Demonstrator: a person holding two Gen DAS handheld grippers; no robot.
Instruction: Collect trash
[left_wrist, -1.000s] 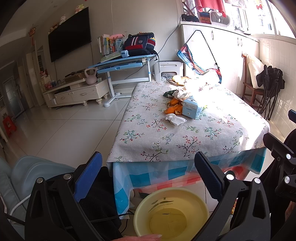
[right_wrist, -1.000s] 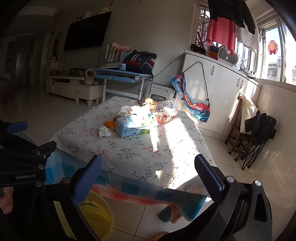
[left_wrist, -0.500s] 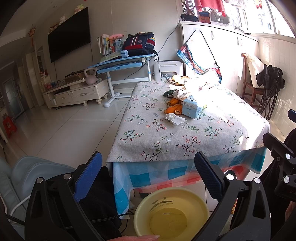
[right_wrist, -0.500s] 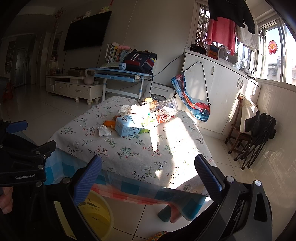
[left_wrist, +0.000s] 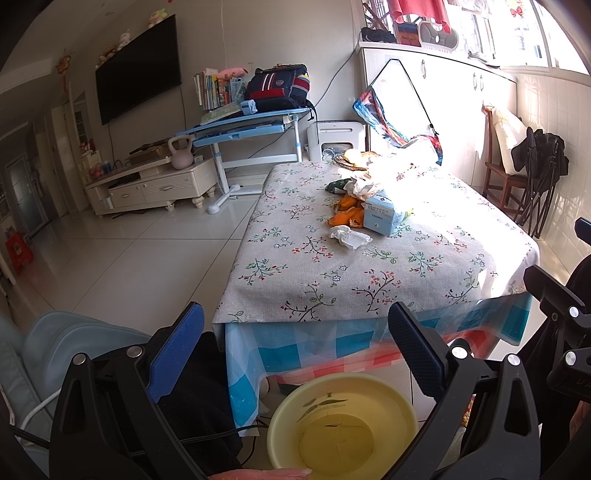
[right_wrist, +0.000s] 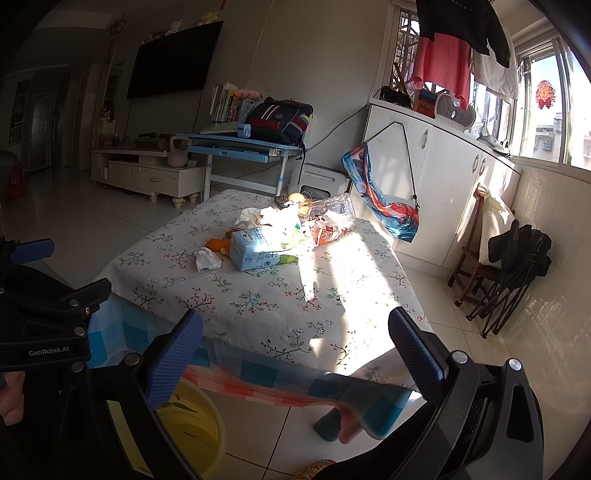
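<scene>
Both grippers off the table, nothing held.
Left wrist view shows the yellow basin (left_wrist: 341, 424) interior, on the floor below the table's (left_wrist: 369, 291) near edge; right wrist view adds a clear plastic container (right_wrist: 334, 206) behind the trash pile (right_wrist: 258, 243) mid-tabletop. Left gripper (left_wrist: 295, 354) and right gripper (right_wrist: 295, 356) jaws spread wide, touching nothing.

The yellow basin (right_wrist: 192, 424) sits half hidden behind the left tongs (left_wrist: 295, 343), its lower rim cut off.
</scene>
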